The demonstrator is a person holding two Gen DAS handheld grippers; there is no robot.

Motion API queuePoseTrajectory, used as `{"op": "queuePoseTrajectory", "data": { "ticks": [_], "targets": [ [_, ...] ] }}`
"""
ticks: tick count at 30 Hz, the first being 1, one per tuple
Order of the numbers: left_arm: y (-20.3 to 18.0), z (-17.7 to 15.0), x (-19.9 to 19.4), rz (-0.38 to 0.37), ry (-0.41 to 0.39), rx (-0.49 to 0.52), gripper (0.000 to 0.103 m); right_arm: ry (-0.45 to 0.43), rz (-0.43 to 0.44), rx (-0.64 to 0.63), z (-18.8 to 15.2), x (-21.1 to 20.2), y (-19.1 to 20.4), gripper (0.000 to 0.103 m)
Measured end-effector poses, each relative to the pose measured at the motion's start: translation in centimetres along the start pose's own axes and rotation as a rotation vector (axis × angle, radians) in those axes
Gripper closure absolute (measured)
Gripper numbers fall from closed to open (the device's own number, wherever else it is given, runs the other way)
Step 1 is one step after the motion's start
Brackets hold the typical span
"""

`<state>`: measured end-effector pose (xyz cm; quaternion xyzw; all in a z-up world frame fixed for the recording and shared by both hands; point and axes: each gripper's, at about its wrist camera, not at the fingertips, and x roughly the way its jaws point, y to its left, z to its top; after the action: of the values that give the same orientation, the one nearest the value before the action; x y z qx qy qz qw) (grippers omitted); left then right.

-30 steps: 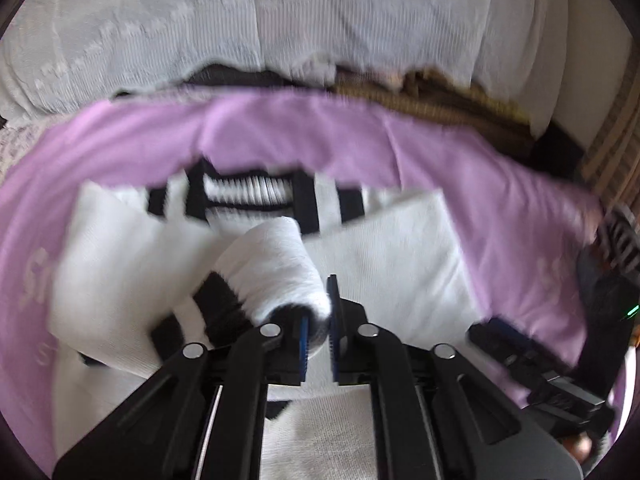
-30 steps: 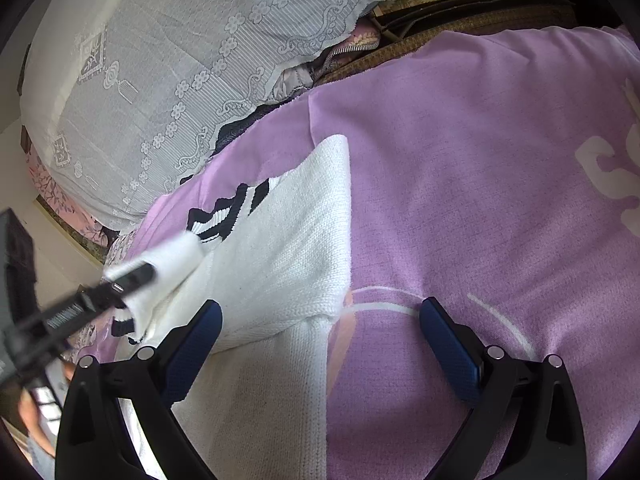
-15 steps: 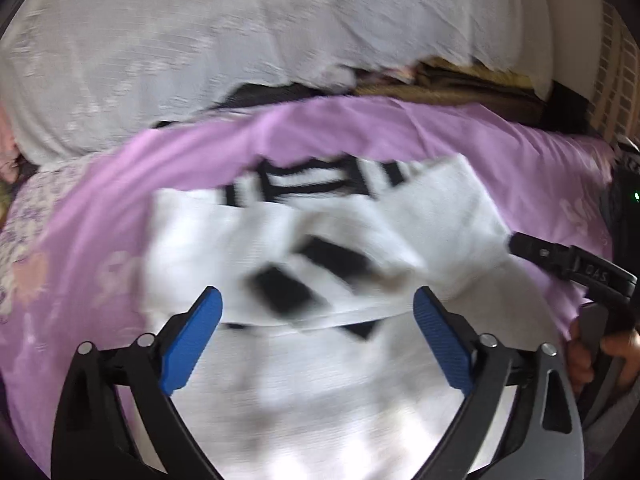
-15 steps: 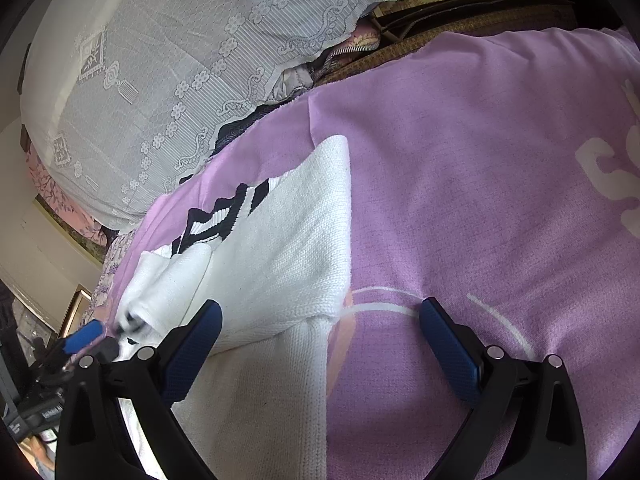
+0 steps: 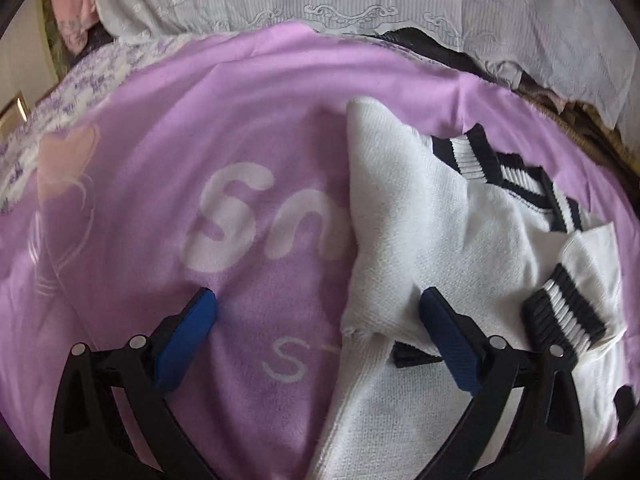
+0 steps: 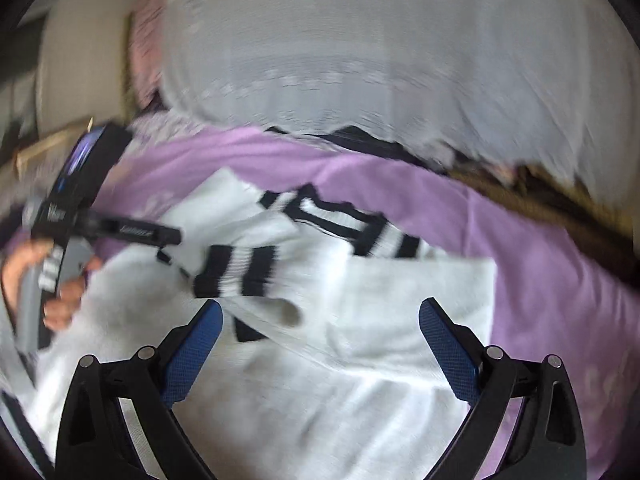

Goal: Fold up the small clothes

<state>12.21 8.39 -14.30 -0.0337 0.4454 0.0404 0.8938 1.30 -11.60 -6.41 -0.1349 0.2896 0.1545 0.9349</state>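
a bed's purple blanket [image 5: 256, 128] with white lettering carries a white sweater [image 5: 432, 240] with black-striped trim, its sleeve folded across the body.

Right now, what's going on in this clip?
A person with a handheld gripper in each hand is folding a small white sweater with black-striped trim on a purple blanket. One sleeve, its striped cuff showing, lies folded across the body. The left gripper has just been opening and holds nothing; one pad hangs over blanket, the other over the sweater's edge. The right gripper is open above the sweater, empty too.
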Motion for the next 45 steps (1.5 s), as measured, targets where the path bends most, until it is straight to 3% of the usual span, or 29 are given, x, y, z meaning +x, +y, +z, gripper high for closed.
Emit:
{"op": "queuePoseTrajectory", "data": {
  "ticks": [3,8,17,20,22,23,24,28,33,35,36,38,42,45],
  "targets": [
    [-0.3,-0.2,0.0,0.016,-0.004,0.015,0.004,-0.006,-0.040,-0.173,0.7,0.8,3.0,0.010],
    [0.1,-0.2,0.1,-0.002,0.002,-0.003,0.004,-0.007,-0.086,-0.320,1.6,2.4,5.2,0.018],
    [-0.1,-0.2,0.4,0.002,-0.007,-0.005,0.004,0.007,-0.013,-0.436,0.7,2.9,7.4,0.021],
    [-0.1,-0.3,0.4,0.007,-0.012,-0.003,0.004,0.014,-0.028,-0.435,0.9,3.6,7.5,0.021],
    [-0.1,-0.3,0.4,0.008,-0.013,-0.003,0.004,0.023,-0.025,-0.417,1.5,4.1,7.1,0.043],
    [-0.1,-0.4,0.4,0.007,-0.013,-0.004,0.004,0.037,0.002,-0.370,2.0,4.3,6.5,0.069],
    [-0.1,-0.4,0.3,0.006,-0.013,-0.004,0.004,0.043,0.010,-0.328,2.3,4.4,5.9,0.085],
    [-0.1,-0.4,0.3,0.006,-0.014,-0.004,0.004,0.032,-0.016,-0.043,2.6,3.6,0.4,0.090],
    [-0.2,-0.4,0.3,0.015,-0.017,0.000,0.004,0.054,-0.063,0.561,-2.2,2.1,-12.1,0.092],
    [-0.3,-0.4,0.2,0.018,-0.018,0.002,0.004,0.129,0.024,0.753,-5.3,3.2,-15.4,0.091],
    [-0.3,-0.5,0.2,0.020,-0.018,0.003,0.004,0.156,0.045,0.801,-6.5,3.7,-16.1,0.090],
    [-0.3,-0.6,0.2,0.022,-0.020,0.005,0.004,0.130,0.074,0.864,-7.9,3.2,-16.8,0.084],
    [0.0,-0.7,-1.0,0.014,-0.024,0.002,0.004,0.046,-0.046,0.869,-7.3,0.5,-17.3,0.078],
    [-0.1,-0.3,-3.6,-0.071,-0.090,-0.012,0.004,-0.021,0.035,0.812,-5.1,-0.5,-16.3,0.077]
  ]
}}
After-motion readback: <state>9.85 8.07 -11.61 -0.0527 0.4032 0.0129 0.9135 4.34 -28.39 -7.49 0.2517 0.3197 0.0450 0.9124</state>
